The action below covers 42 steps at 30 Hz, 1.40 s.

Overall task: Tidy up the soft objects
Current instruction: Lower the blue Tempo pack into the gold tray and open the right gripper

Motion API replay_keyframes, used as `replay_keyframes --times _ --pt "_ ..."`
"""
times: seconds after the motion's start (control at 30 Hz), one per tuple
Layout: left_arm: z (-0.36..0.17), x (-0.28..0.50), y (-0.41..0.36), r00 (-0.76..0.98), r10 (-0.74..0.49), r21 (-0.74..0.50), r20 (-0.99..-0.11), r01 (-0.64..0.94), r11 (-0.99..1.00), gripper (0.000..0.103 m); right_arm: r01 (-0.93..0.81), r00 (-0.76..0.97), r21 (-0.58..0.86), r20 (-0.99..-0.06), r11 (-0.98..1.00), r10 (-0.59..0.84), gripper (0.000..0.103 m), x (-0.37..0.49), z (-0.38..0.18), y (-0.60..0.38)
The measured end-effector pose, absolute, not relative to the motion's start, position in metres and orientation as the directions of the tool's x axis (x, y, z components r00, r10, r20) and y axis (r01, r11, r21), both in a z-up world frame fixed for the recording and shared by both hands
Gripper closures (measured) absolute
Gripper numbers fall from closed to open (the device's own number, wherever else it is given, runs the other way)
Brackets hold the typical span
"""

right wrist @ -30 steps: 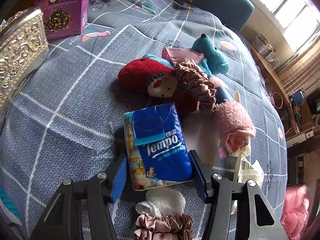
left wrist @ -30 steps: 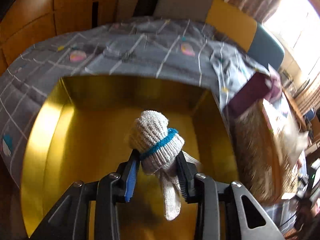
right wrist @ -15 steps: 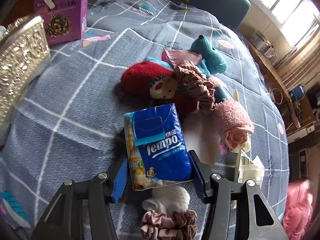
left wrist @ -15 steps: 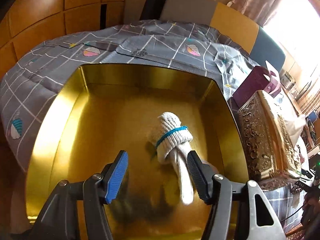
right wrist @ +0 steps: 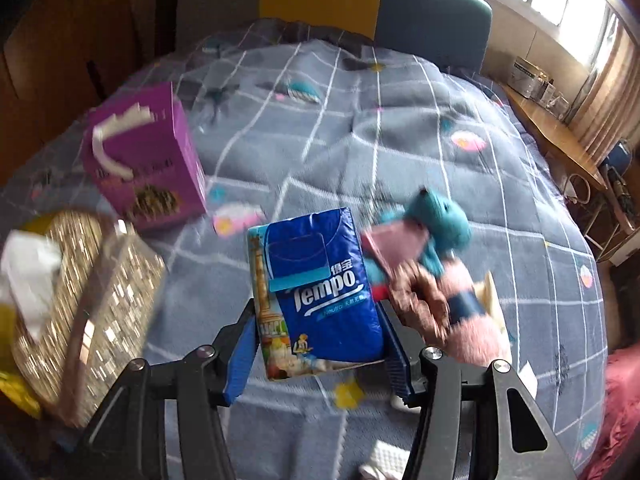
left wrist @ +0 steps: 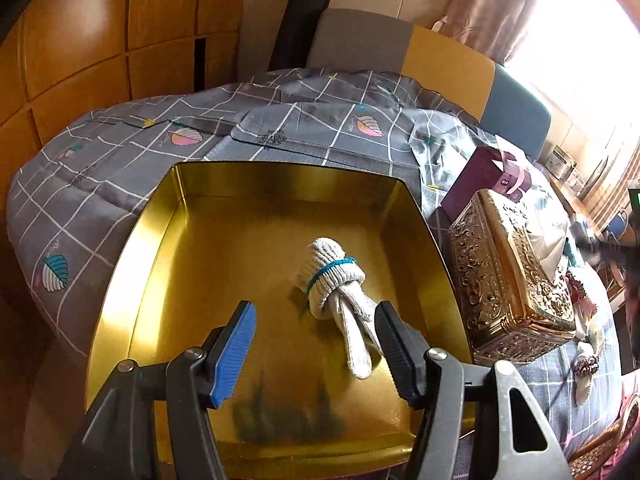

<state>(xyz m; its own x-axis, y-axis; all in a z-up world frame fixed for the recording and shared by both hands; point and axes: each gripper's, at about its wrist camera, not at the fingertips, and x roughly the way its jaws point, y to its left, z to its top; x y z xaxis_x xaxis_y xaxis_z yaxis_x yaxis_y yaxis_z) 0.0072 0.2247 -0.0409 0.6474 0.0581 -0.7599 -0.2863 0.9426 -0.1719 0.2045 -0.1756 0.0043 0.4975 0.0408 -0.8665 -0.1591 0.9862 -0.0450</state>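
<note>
Blue Tempo tissue pack [right wrist: 316,292] sits clamped between right gripper [right wrist: 318,348] jaws, lifted above grey checked quilt [right wrist: 400,152]. Risk: soft pack may slip w/ a fast swing. Left gripper [left wrist: 316,344] jaws spread, empty; knotted white knit glove [left wrist: 340,292] lies in gold tin tray [left wrist: 132,280], fingertip near the right jaw, could snag.

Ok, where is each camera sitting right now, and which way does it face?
Left wrist: on the left gripper, angled down into the gold tray at the rolled sock; open fingers show.
Right wrist: on the right gripper, angled down over the bed; fingers clamp the Tempo tissue pack.
Shared: ornate tissue box, purple box.
</note>
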Motion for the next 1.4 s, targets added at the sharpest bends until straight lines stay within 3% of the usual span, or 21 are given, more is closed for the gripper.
replay_keyframes --times 0.17,0.3,0.6,0.73,1.1,1.3,1.4 --pt "-0.036 0.001 0.225 0.660 0.082 -0.153 -0.746 -0.291 0.945 0.041 -0.159 0.558 0.055 -0.818 0.986 0.136 0.046 0.235 0.041 -0.137" --pt "-0.034 -0.002 0.226 0.657 0.103 -0.131 -0.747 -0.296 0.946 0.041 -0.312 0.577 0.133 -0.760 0.941 0.299 0.046 0.228 0.068 -0.081" --pt "-0.037 -0.005 0.231 0.649 0.100 -0.143 -0.755 -0.310 0.940 0.041 -0.575 0.347 0.260 -0.781 0.776 0.519 0.046 0.151 0.051 0.033" --pt "-0.039 -0.008 0.237 0.650 0.108 -0.149 -0.752 -0.328 0.933 0.041 -0.616 0.280 0.263 -0.808 0.742 0.519 0.046 0.131 0.033 0.074" --pt "-0.044 -0.013 0.246 0.642 0.113 -0.157 -0.759 -0.349 0.924 0.041 -0.631 0.324 0.072 -0.880 0.772 0.347 0.046 0.128 -0.025 0.138" --pt "-0.046 -0.013 0.250 0.641 0.125 -0.155 -0.758 -0.363 0.919 0.041 -0.631 0.383 0.029 -0.858 0.775 0.343 0.045 0.117 -0.023 0.131" --pt "-0.042 -0.014 0.249 0.652 0.131 -0.154 -0.747 -0.361 0.920 0.041 -0.621 0.437 -0.005 -0.832 0.784 0.341 0.039 0.103 -0.012 0.123"
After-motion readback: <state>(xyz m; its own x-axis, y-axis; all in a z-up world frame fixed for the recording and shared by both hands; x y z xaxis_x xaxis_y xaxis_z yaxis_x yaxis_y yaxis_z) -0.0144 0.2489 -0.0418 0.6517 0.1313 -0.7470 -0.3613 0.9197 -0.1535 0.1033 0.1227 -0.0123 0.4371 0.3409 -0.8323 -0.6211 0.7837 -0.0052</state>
